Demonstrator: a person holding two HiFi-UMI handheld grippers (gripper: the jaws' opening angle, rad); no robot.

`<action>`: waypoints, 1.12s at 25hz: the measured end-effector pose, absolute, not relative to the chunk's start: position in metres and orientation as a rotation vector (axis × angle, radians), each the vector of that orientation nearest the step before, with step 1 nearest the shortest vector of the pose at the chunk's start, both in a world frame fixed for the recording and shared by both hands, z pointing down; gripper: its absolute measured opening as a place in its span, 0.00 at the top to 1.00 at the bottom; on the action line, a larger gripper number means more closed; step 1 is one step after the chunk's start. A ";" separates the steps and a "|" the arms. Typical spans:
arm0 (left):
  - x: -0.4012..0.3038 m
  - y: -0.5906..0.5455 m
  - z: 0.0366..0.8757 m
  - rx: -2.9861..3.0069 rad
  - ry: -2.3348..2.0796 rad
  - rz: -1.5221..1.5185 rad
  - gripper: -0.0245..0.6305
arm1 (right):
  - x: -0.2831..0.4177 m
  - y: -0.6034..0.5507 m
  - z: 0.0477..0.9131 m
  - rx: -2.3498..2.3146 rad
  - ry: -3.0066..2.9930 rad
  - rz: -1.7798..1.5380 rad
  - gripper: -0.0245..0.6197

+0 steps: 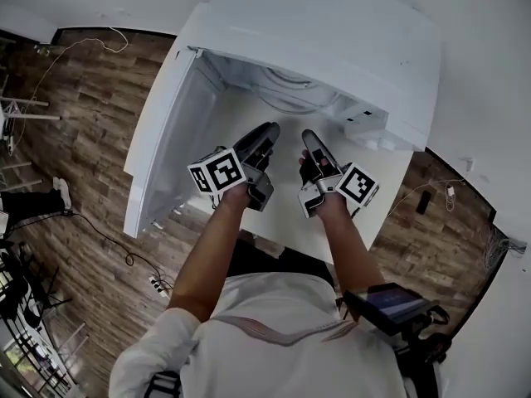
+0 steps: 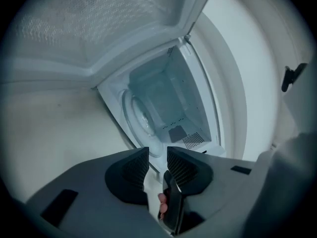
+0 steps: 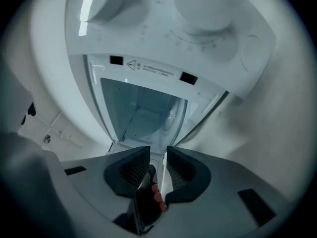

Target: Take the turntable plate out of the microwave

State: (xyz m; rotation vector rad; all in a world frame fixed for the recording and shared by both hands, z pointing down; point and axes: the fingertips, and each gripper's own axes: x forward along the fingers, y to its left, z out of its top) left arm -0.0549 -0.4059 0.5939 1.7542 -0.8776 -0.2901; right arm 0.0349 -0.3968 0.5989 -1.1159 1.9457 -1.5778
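The white microwave (image 1: 332, 31) stands on the table (image 1: 286, 222) with its door (image 1: 162, 139) swung fully open to the left. The glass plate (image 2: 141, 123) lies inside on the floor of the cavity, with nothing touching it. The person holds both tools side by side just in front of the opening, close together but apart, and both point into it. The left claw (image 1: 267, 133) is open a narrow way and has nothing between its pads. The right claw (image 1: 309, 138) shows the same small gap and is empty too. Neither has reached the plate.
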 end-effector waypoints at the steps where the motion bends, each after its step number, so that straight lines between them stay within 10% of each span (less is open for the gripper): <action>1: -0.052 -0.409 0.601 1.735 -0.856 -0.312 0.79 | 0.034 -0.401 0.608 -1.122 1.932 -1.590 0.82; 11: -0.038 -0.417 0.620 1.591 -0.719 -0.425 0.65 | 0.027 -0.408 0.628 -1.138 1.768 -1.690 0.69; 28: -0.035 -0.426 0.623 1.471 -0.627 -0.475 0.78 | 0.021 -0.419 0.632 -1.022 1.582 -1.710 0.69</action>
